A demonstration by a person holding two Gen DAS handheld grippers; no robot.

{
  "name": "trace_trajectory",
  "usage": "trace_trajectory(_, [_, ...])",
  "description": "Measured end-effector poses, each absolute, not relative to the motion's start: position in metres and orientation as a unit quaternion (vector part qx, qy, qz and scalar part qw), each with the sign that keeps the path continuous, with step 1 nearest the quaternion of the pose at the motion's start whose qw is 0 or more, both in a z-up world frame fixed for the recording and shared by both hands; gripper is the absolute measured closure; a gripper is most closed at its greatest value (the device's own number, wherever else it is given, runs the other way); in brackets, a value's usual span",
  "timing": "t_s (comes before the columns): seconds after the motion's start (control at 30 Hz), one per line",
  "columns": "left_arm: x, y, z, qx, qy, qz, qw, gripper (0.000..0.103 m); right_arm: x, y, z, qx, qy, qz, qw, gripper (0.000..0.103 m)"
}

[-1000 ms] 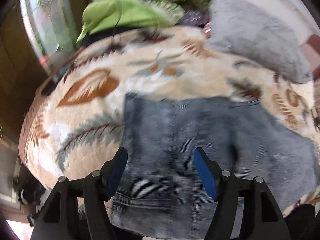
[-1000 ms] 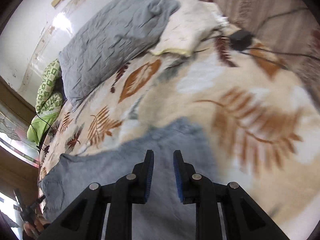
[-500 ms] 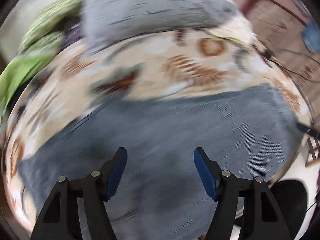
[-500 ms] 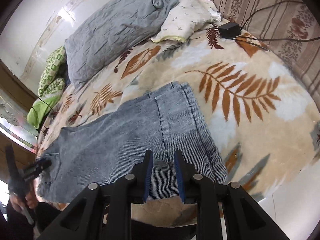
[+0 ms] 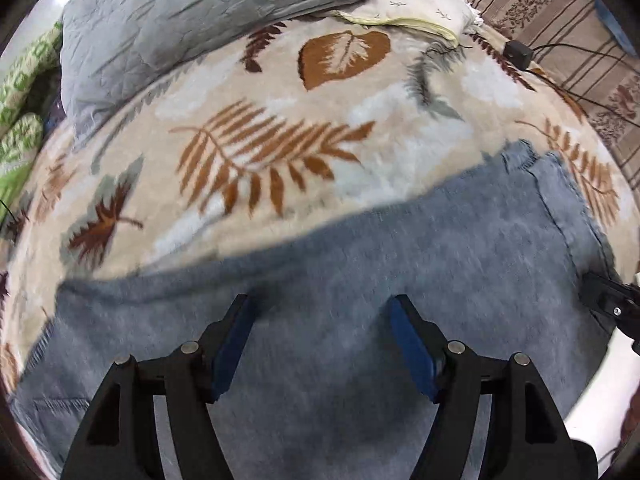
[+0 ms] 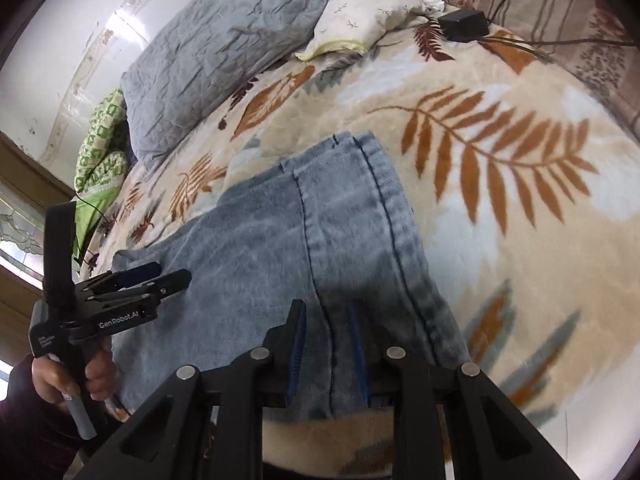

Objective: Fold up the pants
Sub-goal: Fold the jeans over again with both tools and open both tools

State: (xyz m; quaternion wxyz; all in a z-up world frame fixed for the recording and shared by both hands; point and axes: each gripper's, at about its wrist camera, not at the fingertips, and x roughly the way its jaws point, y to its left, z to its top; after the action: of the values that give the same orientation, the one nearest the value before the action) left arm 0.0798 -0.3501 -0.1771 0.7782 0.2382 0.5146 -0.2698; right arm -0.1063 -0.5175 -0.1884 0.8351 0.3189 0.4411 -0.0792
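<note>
On bed blanket (image 5: 320,128): pants (image 6: 280,240) flat, legs stacked. Left claw (image 5: 320,340) spread, empty, over mid-leg. Right claw (image 6: 326,354) narrow gap, gripping nothing, near hem. Pinch both hem layers, carry toward waistband, edges aligned.

Bed with leaf-print blanket (image 5: 360,128), jeans (image 6: 280,248) flat, grey quilt (image 5: 192,12), pillow (image 6: 360,12), black adapter (image 6: 464,24)

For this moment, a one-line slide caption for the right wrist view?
Right tool poised narrowly open over gray-blue jeans spread on a leaf-print blanket.
</note>
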Motion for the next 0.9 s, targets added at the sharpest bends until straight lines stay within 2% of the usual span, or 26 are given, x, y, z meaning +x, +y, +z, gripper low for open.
trace_trajectory(0.27, [0.09,-0.358,-0.176,0.239,0.518,-0.262,0.778,0.029,-0.091,-0.53,-0.195,0.344,0.442,-0.067,0.826,0.076])
trace_trajectory(0.43, [0.072,-0.335,-0.138,0.21,0.488,-0.288,0.797,0.029,-0.112,-0.533,-0.183,0.386,0.405,-0.081,0.825,0.076])
trace_trajectory(0.57, [0.061,-0.31,-0.112,0.183,0.468,-0.31,0.807,0.028,-0.136,-0.523,-0.16,0.377,0.372,-0.071,0.845,0.073])
trace_trajectory(0.63, [0.058,-0.288,-0.109,0.166,0.477,-0.306,0.807,0.026,-0.152,-0.52,-0.151,0.385,0.354,-0.065,0.85,0.067])
trace_trajectory(0.7, [0.053,-0.266,-0.112,0.15,0.491,-0.296,0.806,0.025,-0.168,-0.518,-0.148,0.405,0.335,-0.068,0.848,0.033])
trace_trajectory(0.73, [0.052,-0.26,-0.115,0.148,0.496,-0.29,0.805,0.025,-0.177,-0.516,-0.145,0.412,0.321,-0.072,0.85,0.03])
trace_trajectory(0.9, [0.045,-0.212,-0.144,0.151,0.524,-0.237,0.804,0.025,-0.194,-0.507,-0.147,0.433,0.321,-0.053,0.841,0.029])
